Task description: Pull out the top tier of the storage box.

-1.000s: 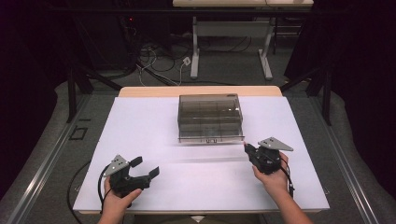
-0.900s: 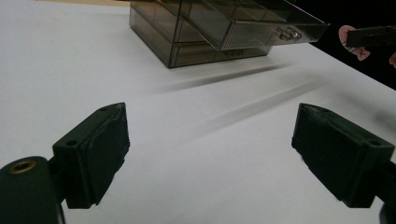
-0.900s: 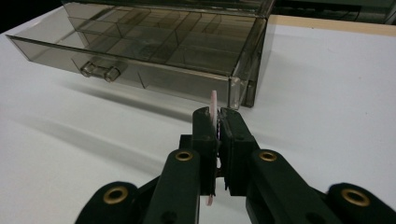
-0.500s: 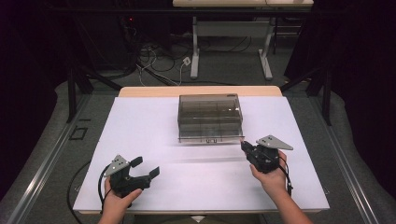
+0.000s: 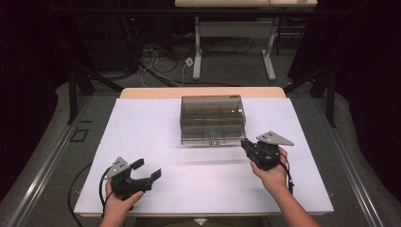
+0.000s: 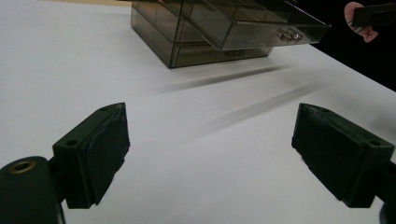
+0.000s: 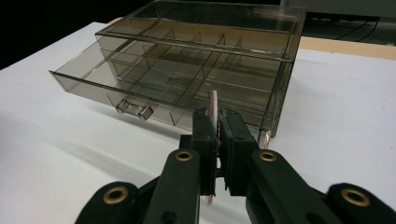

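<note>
A thin pink disc (image 7: 214,105) stands on edge, clamped between the pads of the right hand-held gripper (image 7: 217,122), just in front of the smoky clear drawer box (image 5: 213,113), whose upper drawer (image 7: 140,88) is pulled out. The left hand-held gripper (image 6: 210,154) rests released, jaws wide apart, over the white tabletop (image 5: 142,127)
</note>
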A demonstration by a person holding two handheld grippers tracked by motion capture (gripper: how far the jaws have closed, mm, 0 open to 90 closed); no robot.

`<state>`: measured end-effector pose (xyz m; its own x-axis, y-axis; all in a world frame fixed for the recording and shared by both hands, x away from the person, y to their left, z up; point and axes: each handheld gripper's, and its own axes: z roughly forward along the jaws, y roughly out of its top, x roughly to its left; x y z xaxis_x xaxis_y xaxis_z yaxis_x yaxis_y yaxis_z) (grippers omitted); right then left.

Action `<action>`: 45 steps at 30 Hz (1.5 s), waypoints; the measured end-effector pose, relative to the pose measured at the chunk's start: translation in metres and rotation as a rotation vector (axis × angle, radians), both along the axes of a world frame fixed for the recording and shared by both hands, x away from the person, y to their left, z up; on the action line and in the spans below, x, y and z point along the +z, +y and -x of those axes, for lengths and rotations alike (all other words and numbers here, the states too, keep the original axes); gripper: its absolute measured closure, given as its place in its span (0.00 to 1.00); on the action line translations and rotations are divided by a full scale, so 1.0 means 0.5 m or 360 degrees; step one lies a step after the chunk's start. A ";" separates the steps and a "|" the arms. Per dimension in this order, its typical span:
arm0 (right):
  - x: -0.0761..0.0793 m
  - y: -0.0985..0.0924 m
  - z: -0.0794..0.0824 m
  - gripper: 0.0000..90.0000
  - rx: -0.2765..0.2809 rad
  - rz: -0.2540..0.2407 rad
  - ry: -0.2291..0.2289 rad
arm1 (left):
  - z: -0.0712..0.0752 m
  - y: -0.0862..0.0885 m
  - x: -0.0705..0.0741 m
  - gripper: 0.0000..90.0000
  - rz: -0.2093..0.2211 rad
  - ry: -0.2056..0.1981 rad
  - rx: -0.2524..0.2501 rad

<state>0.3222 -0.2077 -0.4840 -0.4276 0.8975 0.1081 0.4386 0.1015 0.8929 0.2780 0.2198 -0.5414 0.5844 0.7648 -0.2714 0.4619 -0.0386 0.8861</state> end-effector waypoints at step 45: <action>0.039 0.029 -0.111 0.95 -0.0067 0.0002 0.0038 | -0.002 0.001 -0.002 0.12 0.0003 0.0012 0.0004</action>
<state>0.3777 -0.1930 -0.4646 -0.3871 0.9146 0.1166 0.4637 0.0837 0.8820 0.2790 0.2203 -0.5426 0.5806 0.7657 -0.2768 0.4684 -0.0361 0.8828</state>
